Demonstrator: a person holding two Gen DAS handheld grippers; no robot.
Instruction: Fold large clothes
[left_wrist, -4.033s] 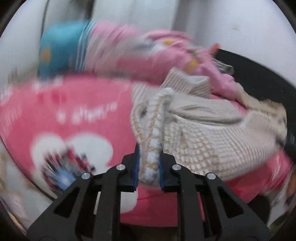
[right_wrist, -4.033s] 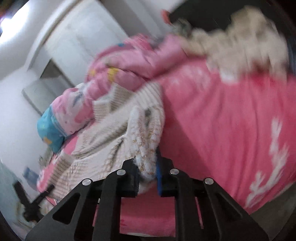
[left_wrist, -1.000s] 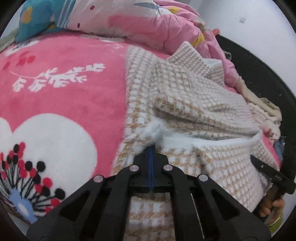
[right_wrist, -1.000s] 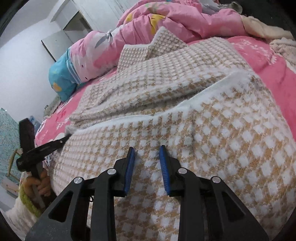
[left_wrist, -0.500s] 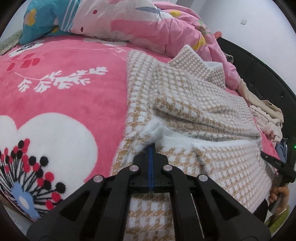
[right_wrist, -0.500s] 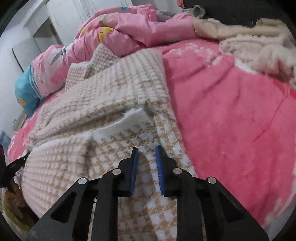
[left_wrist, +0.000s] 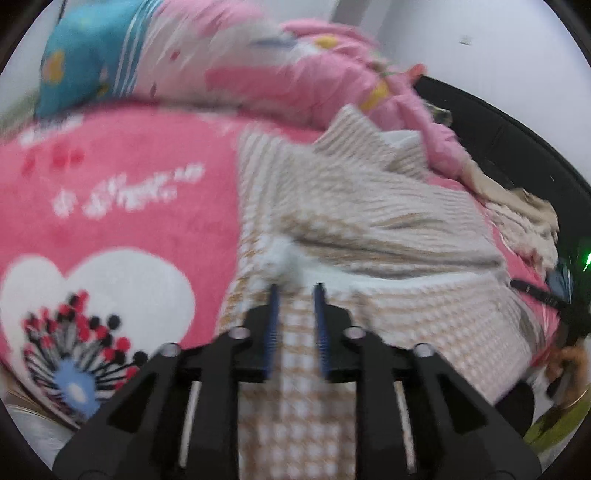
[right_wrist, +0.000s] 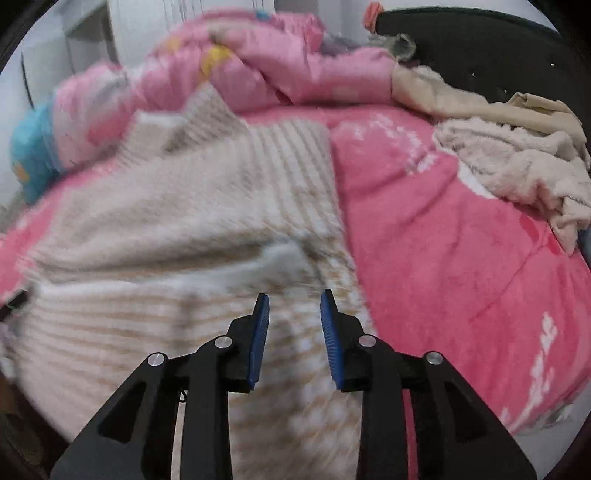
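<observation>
No writing was legible. Both the left gripper and right gripper pointed downward over the checked sweater, jaws opening, released, gripping nothing.

Checked garment motion-blurred; near edge hidden behind left tool.

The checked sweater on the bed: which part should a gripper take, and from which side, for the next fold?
Probably the sweater's near folded edge, where the fuzzy white band lies raised, approached from the near side, low. Both the left gripper and right gripper are opening with nothing pinched between their pads.
</observation>
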